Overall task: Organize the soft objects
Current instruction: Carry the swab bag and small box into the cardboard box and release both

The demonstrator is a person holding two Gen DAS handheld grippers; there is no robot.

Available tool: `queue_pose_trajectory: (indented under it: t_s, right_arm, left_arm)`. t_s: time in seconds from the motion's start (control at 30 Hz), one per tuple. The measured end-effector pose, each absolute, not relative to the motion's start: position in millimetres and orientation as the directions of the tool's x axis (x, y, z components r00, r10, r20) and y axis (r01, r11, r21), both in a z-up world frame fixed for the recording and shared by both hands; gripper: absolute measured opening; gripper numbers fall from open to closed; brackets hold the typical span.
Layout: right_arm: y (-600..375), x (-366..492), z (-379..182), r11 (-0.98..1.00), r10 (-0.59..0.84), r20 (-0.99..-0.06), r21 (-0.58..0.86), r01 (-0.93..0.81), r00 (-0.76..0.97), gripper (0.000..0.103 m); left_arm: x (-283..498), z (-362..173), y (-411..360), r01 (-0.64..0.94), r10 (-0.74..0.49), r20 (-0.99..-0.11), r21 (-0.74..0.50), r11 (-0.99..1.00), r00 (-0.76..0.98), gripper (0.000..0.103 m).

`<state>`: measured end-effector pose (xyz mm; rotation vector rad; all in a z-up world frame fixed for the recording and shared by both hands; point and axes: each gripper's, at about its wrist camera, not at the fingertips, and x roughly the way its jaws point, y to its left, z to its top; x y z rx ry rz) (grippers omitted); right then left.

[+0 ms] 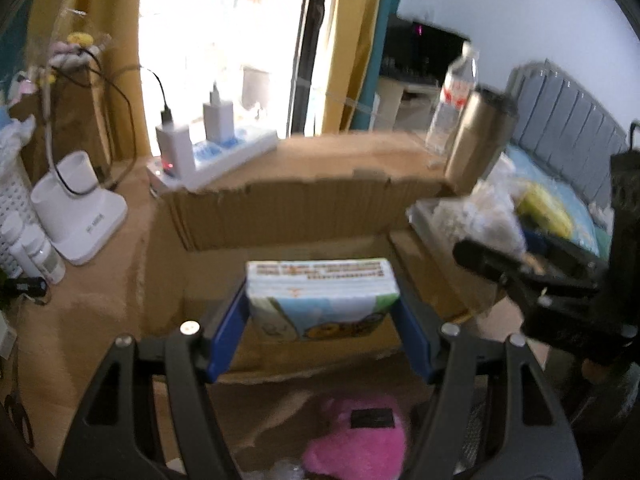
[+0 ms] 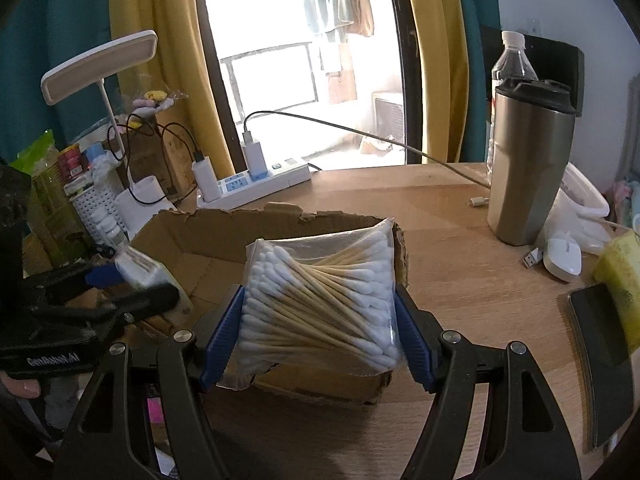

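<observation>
My left gripper (image 1: 322, 320) is shut on a small tissue pack (image 1: 320, 284) with a cartoon print, its blue pads (image 1: 228, 332) pressing both sides. The pack hangs over an open cardboard box (image 1: 304, 208). A pink fluffy toy (image 1: 360, 440) lies below, near the bottom edge. My right gripper (image 2: 318, 320) is shut on a clear bag of cotton swabs (image 2: 320, 280), held above the box's right wall (image 2: 400, 248). Each gripper shows in the other's view: the right one (image 1: 520, 268) at the right, the left one (image 2: 120, 284) at the left with its pack (image 2: 140, 268).
On the wooden desk (image 2: 460, 280) stand a power strip (image 2: 256, 184) with chargers, a steel tumbler (image 2: 528, 164), a water bottle (image 2: 512, 60) and a white lamp (image 2: 100, 68). A white mouse (image 2: 564, 256), a yellow sponge (image 2: 620, 272) and a dark flat object (image 2: 600, 340) lie at the right.
</observation>
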<state>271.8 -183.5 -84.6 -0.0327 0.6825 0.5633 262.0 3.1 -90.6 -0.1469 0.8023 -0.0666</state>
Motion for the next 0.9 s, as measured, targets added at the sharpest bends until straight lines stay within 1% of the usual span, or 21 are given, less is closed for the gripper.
queue_pose_trajectory:
  t_s: [0.03,0.17,0.53,0.57,0.63,0.7,0.8,0.87,0.9]
  right_arm:
    - [-183.4,272.1,-84.5,0.851,0.482,-0.606,0.152,-0.502,0.633,0.075]
    - [-181.4,272.0,-85.3,0.854,0.475,-0.610,0.146,-0.499,0.634,0.075]
    - [-179.6,270.7,-83.8,0.853,0.477,-0.612,0.147,-0.502,0.631,0.075]
    - [-179.2,269.8,-83.2,0.850,0.479,-0.613,0.146,-0.505,0.628,0.075]
    - [-178.2,268.7,-82.6,0.849,0.480,-0.616,0.146,-0.508,0.625,0.075]
    - [-178.5,268.7,-83.8,0.848,0.478,-0.629,0.149,-0.508,0.613,0.075]
    - [-177.5,268.3,-86.3,0.849,0.473,-0.643,0.149,-0.508,0.602,0.076]
    - [-177.5,266.4,-85.9,0.854,0.461,-0.645,0.137,-0.502,0.609,0.080]
    - [-177.6,265.6,-85.2,0.855,0.459,-0.645,0.134,-0.500,0.611,0.081]
  left_arm:
    - [263.9,-93.2,2.0,-0.002,-0.109,-0.724,-0.151,0.989,0.681,0.069]
    - [262.9,-93.8,1.5,-0.009,-0.111,-0.721,-0.161,0.987,0.684,0.070]
    - [265.5,-97.8,4.1,-0.027,-0.117,-0.750,-0.177,0.984,0.651,0.071]
    - [264.9,-97.4,4.0,-0.028,-0.117,-0.750,-0.178,0.984,0.651,0.071]
    - [262.9,-95.9,4.0,-0.029,-0.117,-0.745,-0.180,0.983,0.656,0.077]
    - [259.9,-93.1,3.7,-0.033,-0.115,-0.738,-0.182,0.983,0.665,0.079]
    - [256.5,-88.1,4.1,-0.039,-0.099,-0.730,-0.170,0.985,0.676,0.079]
    - [254.4,-85.6,5.8,-0.040,-0.098,-0.726,-0.170,0.985,0.681,0.079]
    - [253.0,-84.5,6.3,-0.041,-0.096,-0.724,-0.169,0.985,0.684,0.079]
